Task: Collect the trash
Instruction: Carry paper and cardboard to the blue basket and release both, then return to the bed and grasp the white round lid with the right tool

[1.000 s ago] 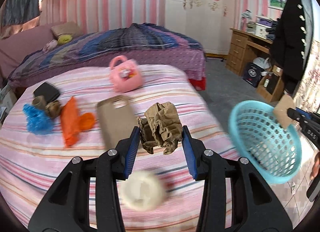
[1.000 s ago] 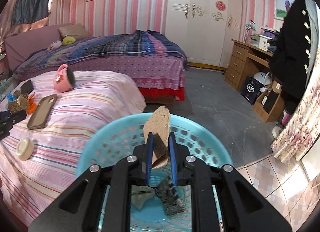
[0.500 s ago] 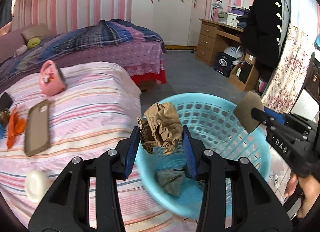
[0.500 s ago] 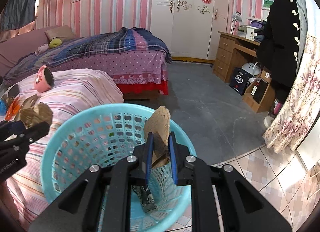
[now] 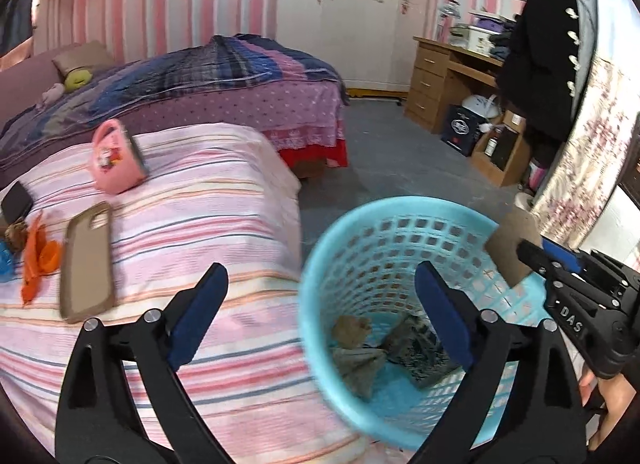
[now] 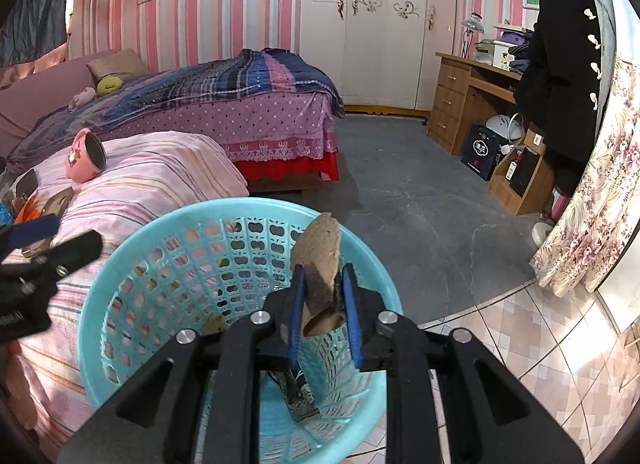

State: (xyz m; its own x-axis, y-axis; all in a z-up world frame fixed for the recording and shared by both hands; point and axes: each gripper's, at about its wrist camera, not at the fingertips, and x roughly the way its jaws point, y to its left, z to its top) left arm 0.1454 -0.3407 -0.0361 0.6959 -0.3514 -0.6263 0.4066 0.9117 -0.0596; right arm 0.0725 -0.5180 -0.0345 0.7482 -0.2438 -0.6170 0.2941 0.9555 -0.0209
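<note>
A light blue plastic basket stands beside the pink striped bed; it also shows in the right wrist view. Crumpled brown paper and other scraps lie in its bottom. My left gripper is open and empty above the basket's near rim. My right gripper is shut on a flattened brown cardboard tube over the basket, seen from the side in the left wrist view. Orange scraps lie on the bed at the left.
On the bed lie a tan phone case, a pink mug, a black item and a blue scrap. A second bed, a wooden desk and a hanging black coat stand behind.
My left gripper opened and the crumpled brown paper dropped into the basket. The right gripper stays shut on the cardboard tube over the basket.
</note>
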